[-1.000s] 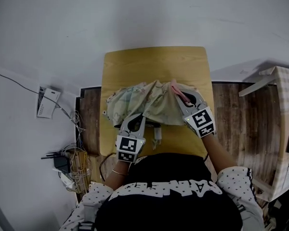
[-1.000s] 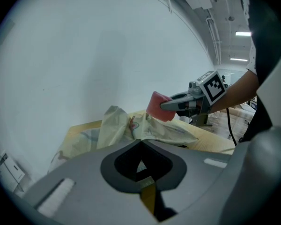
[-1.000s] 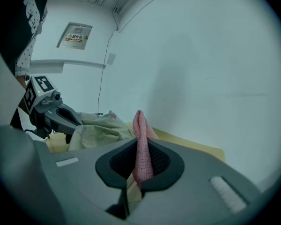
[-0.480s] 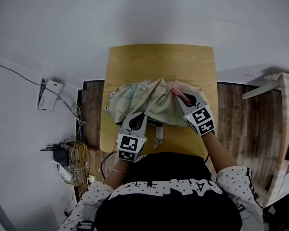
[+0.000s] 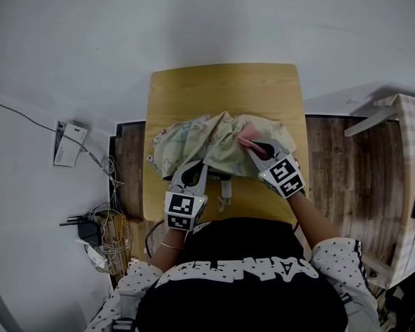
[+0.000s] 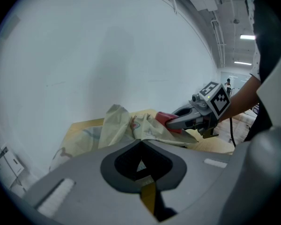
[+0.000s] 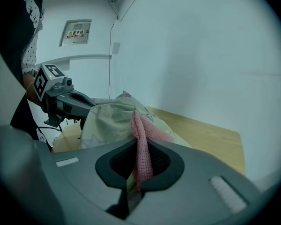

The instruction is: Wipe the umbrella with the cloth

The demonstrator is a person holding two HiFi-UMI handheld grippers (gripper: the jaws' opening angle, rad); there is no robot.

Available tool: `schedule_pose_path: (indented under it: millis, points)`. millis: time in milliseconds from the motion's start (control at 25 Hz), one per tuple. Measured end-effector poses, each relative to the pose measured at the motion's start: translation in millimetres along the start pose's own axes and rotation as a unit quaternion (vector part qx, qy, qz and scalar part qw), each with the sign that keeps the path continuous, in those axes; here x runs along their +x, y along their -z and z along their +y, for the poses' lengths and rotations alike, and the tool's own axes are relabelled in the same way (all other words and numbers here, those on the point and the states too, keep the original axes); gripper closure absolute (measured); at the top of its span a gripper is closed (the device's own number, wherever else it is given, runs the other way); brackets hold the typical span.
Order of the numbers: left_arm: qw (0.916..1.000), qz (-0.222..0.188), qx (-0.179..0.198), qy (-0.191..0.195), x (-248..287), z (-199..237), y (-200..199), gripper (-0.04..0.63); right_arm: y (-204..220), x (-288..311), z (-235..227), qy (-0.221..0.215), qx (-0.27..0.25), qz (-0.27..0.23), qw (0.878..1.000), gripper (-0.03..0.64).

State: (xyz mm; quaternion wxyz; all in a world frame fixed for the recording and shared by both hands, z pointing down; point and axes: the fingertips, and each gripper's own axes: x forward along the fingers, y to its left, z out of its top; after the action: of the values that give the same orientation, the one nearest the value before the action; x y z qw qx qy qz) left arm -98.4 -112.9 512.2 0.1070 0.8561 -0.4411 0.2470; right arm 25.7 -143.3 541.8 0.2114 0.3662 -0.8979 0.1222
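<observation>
A pale patterned umbrella [image 5: 207,144] lies crumpled in the middle of the wooden table [image 5: 221,88]. My left gripper [image 5: 196,170] is shut on the umbrella's near edge; in the left gripper view a sliver of its fabric [image 6: 126,130] sits between the jaws [image 6: 140,146]. My right gripper [image 5: 254,147] is shut on a pink cloth [image 5: 246,142] and rests it on the umbrella's right side. In the right gripper view the cloth [image 7: 141,139] hangs from the jaws [image 7: 139,149] over the umbrella [image 7: 110,118], with the left gripper [image 7: 77,104] beyond it.
A cardboard box [image 5: 409,185] stands on the floor at the right. On the floor at the left lie a white device [image 5: 68,147] and a tangle of cables [image 5: 100,234]. The table's far half is bare wood, and a wall rises behind it.
My right gripper has drawn the pink cloth down the umbrella's right side toward me. The left gripper has kept its hold in the same place.
</observation>
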Motion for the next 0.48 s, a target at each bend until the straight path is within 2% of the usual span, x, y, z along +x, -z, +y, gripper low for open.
schedule_pose_path:
  millis: [480]
  points:
    - [1.0, -0.005, 0.002, 0.007, -3.5, -1.0, -0.9, 0.592, 19.6, -16.5, 21.9, -0.009, -0.006, 0.02, 1.0, 0.581]
